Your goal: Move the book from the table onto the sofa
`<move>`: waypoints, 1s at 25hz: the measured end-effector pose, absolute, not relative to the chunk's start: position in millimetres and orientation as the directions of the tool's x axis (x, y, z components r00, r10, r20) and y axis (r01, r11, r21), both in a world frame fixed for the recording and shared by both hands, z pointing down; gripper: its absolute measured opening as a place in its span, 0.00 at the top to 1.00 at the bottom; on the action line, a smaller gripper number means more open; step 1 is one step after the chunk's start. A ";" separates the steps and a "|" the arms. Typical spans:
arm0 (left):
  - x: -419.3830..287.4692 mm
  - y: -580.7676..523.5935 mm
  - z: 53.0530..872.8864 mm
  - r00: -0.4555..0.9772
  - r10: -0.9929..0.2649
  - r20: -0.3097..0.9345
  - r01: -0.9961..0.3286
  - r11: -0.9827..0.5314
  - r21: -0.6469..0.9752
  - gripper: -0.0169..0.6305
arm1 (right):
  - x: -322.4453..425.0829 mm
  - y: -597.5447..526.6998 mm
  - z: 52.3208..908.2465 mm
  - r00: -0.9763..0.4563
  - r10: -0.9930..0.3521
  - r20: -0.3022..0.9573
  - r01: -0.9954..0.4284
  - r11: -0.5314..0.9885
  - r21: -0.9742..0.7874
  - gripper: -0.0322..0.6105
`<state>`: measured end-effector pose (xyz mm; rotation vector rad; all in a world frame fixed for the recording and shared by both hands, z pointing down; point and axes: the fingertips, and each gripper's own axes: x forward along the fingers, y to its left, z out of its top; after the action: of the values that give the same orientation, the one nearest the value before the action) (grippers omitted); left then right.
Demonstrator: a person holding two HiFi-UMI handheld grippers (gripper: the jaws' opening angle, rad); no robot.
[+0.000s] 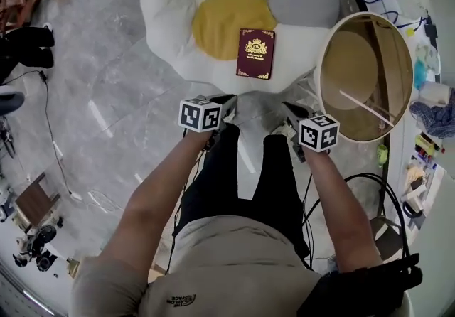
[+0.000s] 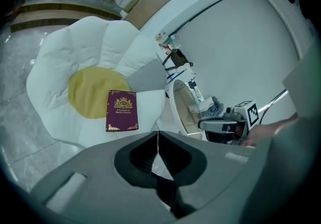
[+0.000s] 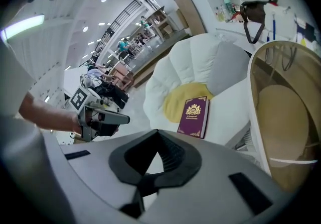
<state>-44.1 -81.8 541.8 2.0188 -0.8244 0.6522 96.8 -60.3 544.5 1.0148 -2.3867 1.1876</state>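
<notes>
A maroon book [image 1: 257,53] with a gold crest lies flat on the white flower-shaped sofa [image 1: 170,3], just right of its yellow centre. Neither gripper touches it. My left gripper [image 1: 225,101] and right gripper [image 1: 291,111] hang side by side in front of the sofa, above my legs, both pointing toward it. In the left gripper view the book [image 2: 122,110] lies beyond the shut, empty left gripper [image 2: 158,133]. The right gripper view shows the book [image 3: 193,116] ahead of the right gripper [image 3: 158,133], also shut with nothing in it.
A round white-rimmed table [image 1: 323,45] with a tan top stands right of the sofa, close to my right gripper. Black cables [image 1: 370,182] trail on the floor at the right. A cluttered bench [image 1: 426,60] runs along the far right. Wooden pieces [image 1: 34,200] lie at the left.
</notes>
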 end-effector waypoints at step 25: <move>26.2 95.0 269.6 0.773 -0.125 0.622 -0.418 -0.838 0.351 0.96 | 115.0 98.0 292.6 -0.710 -0.590 0.385 -0.705 0.594 -0.389 0.93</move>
<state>26.2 95.0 269.6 2.4865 -0.4078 0.8260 115.0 98.0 292.6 1.0747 -2.6066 0.7771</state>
